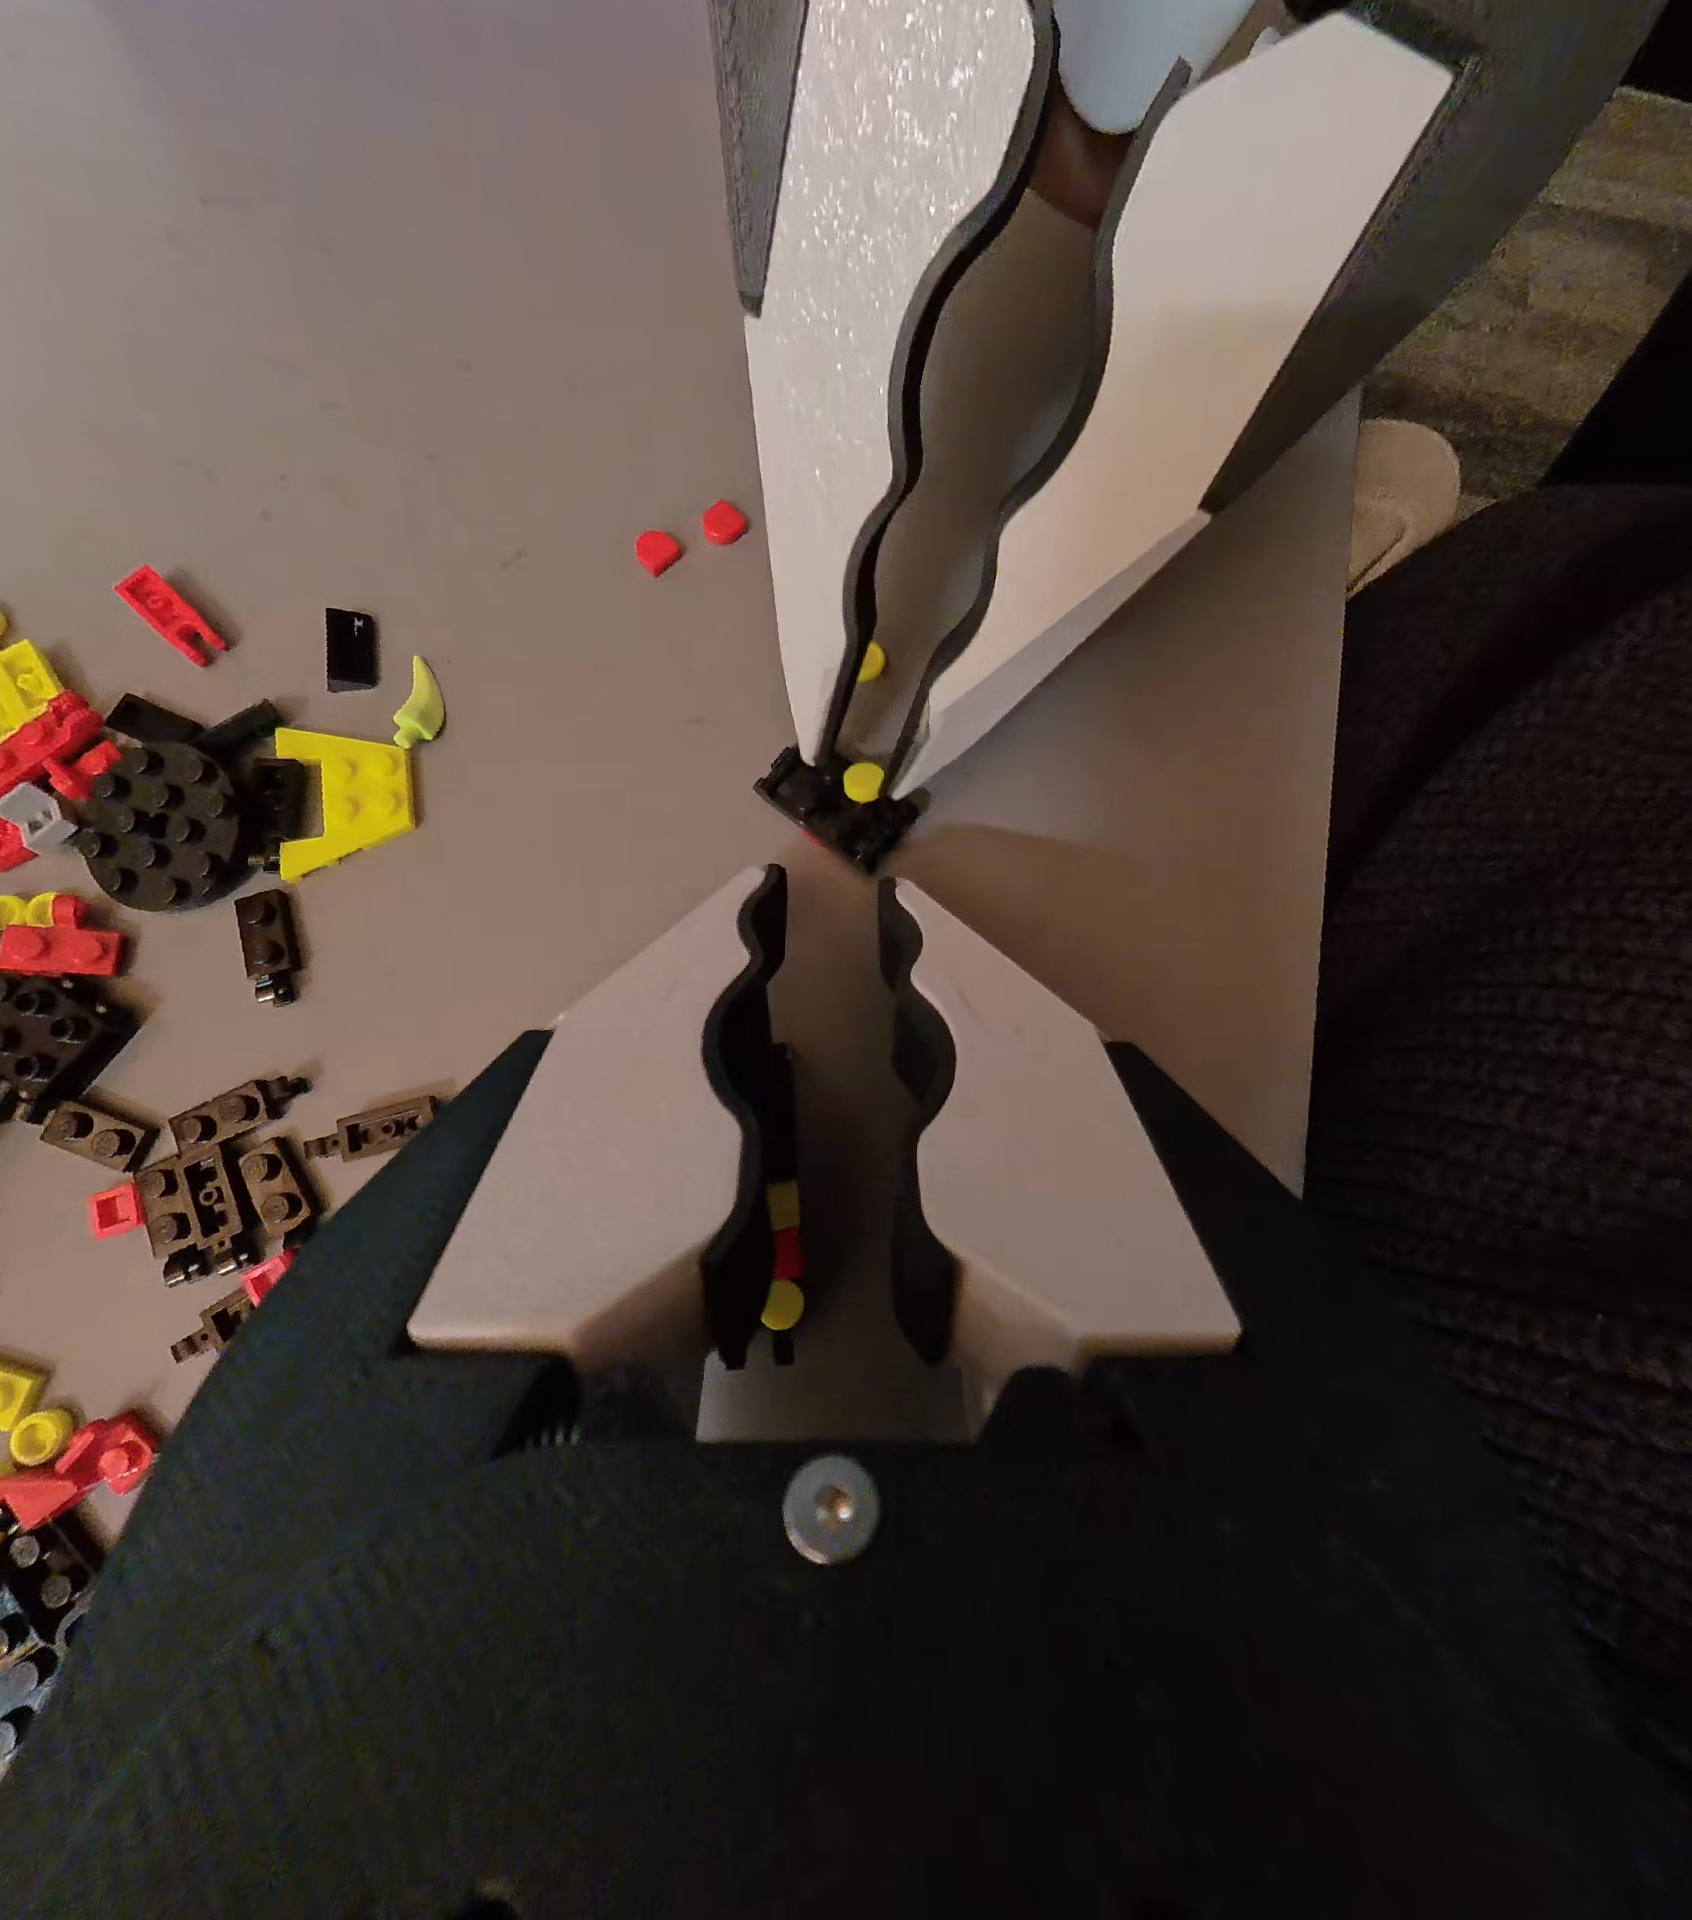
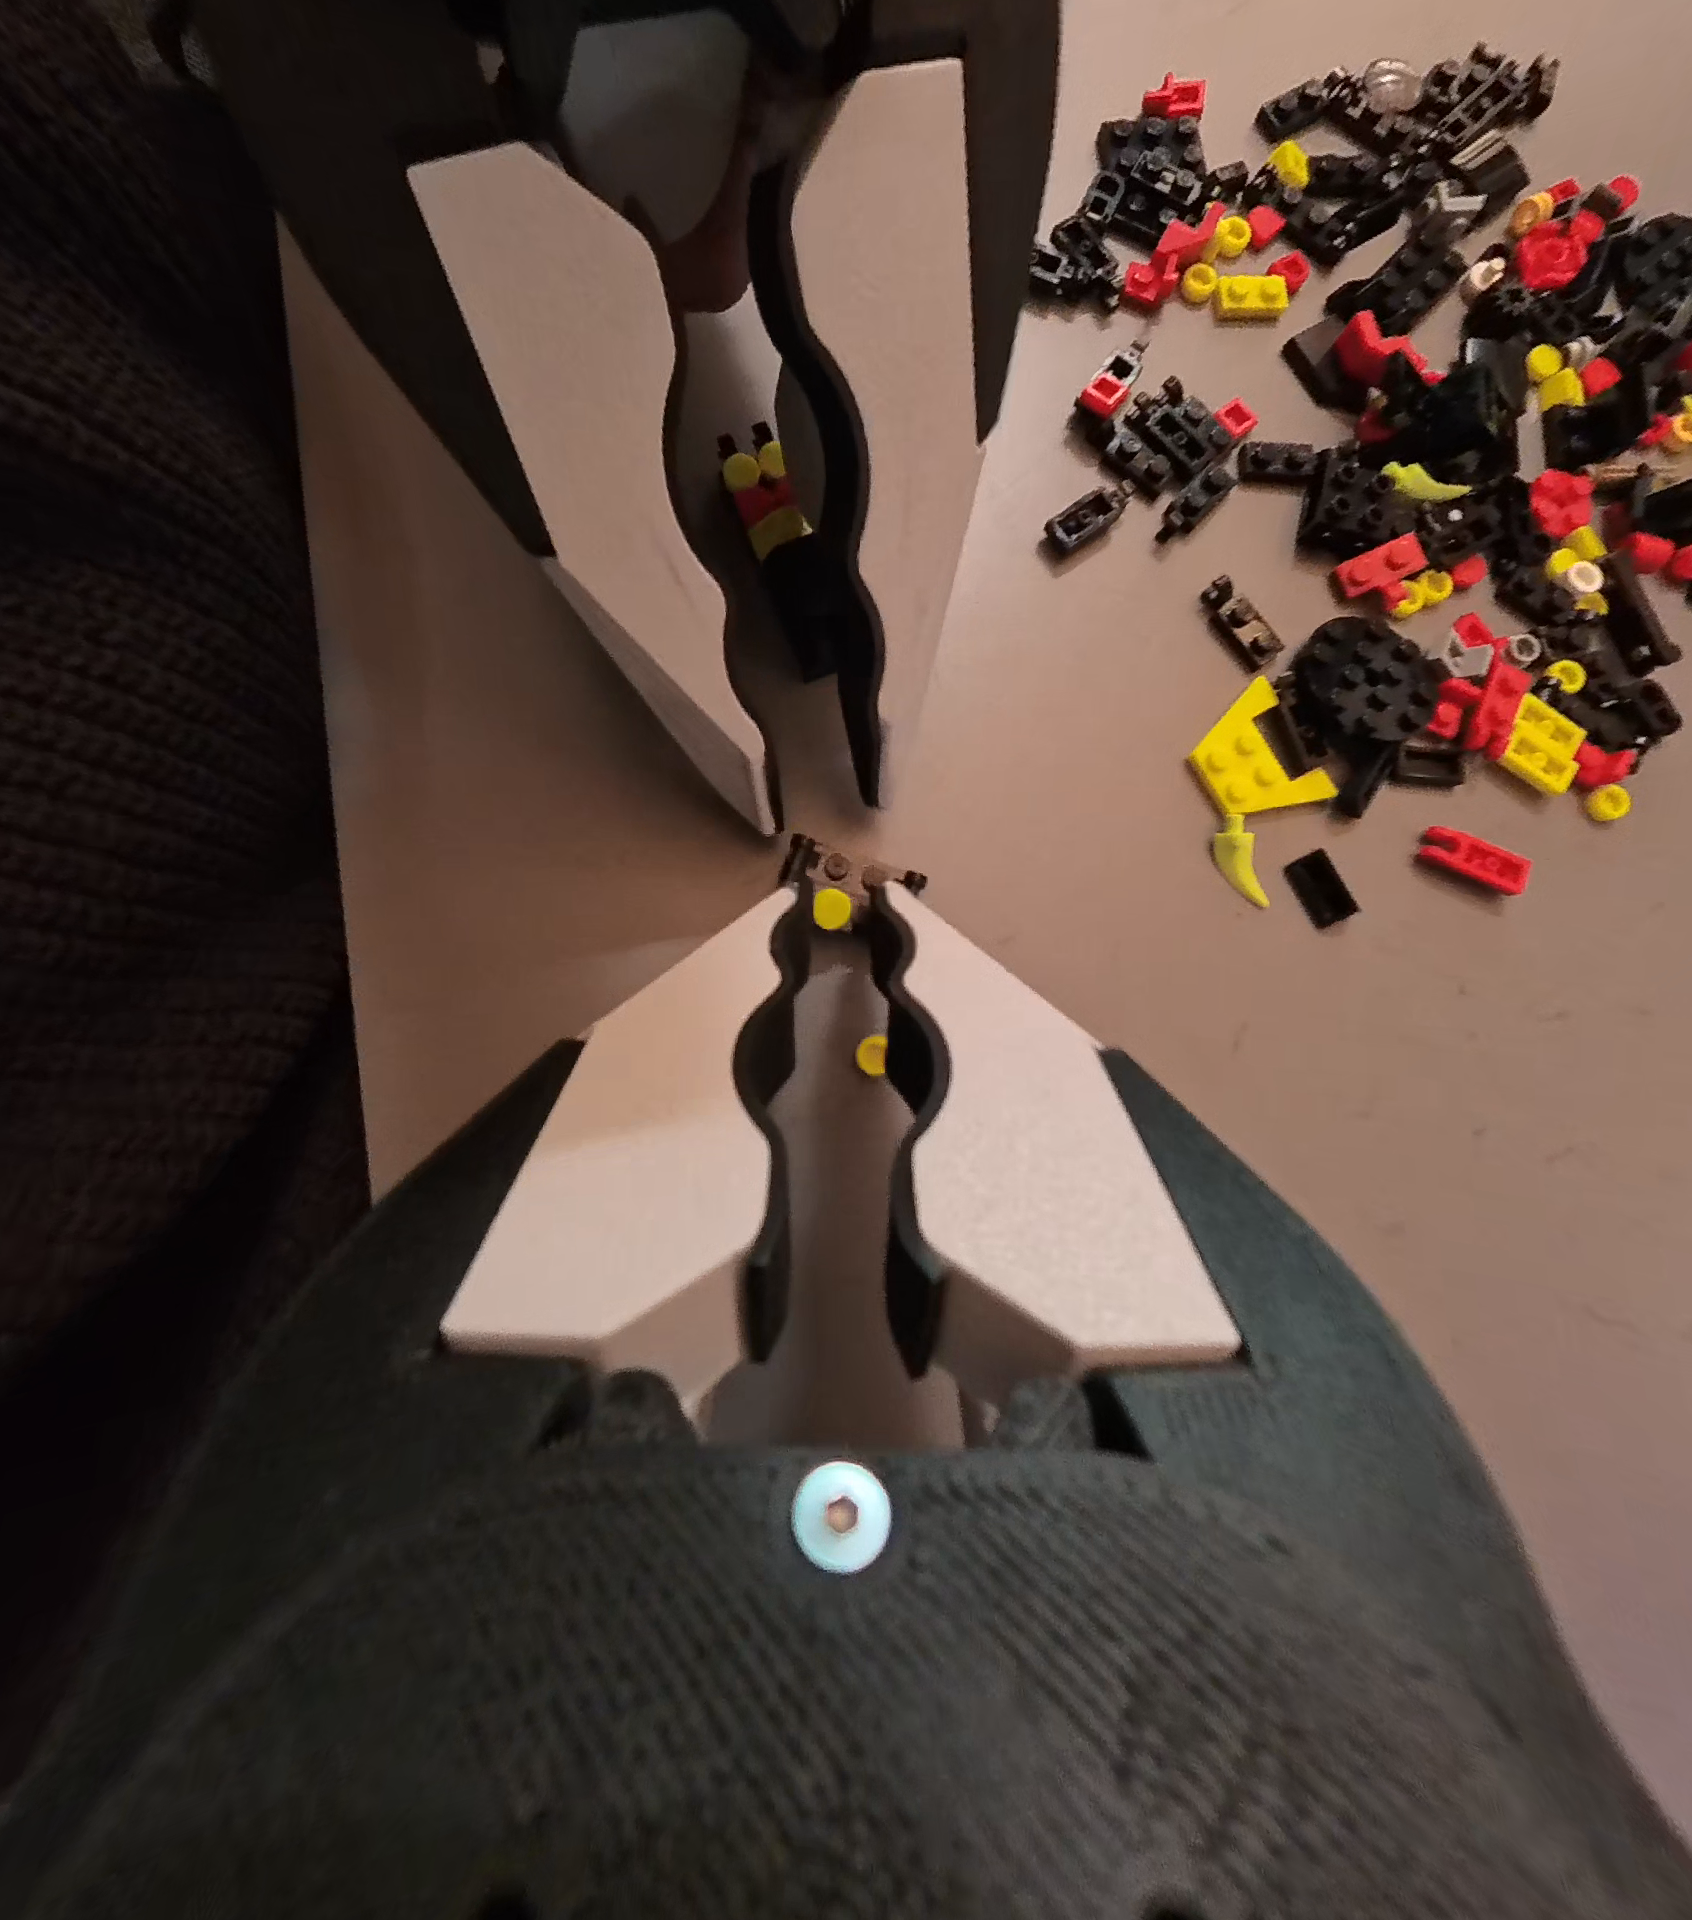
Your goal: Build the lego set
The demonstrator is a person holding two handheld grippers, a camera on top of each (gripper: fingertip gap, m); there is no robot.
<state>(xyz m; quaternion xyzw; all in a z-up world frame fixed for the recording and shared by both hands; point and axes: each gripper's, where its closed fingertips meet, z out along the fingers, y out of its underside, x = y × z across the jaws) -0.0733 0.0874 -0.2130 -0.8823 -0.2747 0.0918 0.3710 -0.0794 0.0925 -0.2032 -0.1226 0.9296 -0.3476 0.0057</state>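
While right gripper [image 2: 837,894] pinches small black plate assembly [image 2: 852,871] with yellow stud at frame centre, above table [image 2: 1237,1195], left gripper [image 1: 826,894] released, just beside. Light, rigid, slippery; grip by edges.

Left tongs [image 1: 826,883] and right tongs [image 2: 837,899] tip to tip over desk [image 1: 354,312] near its edge, small plate assembly [image 1: 837,810] between them. Loose brick pile [image 2: 1465,436] well apart, opposite person's lap.
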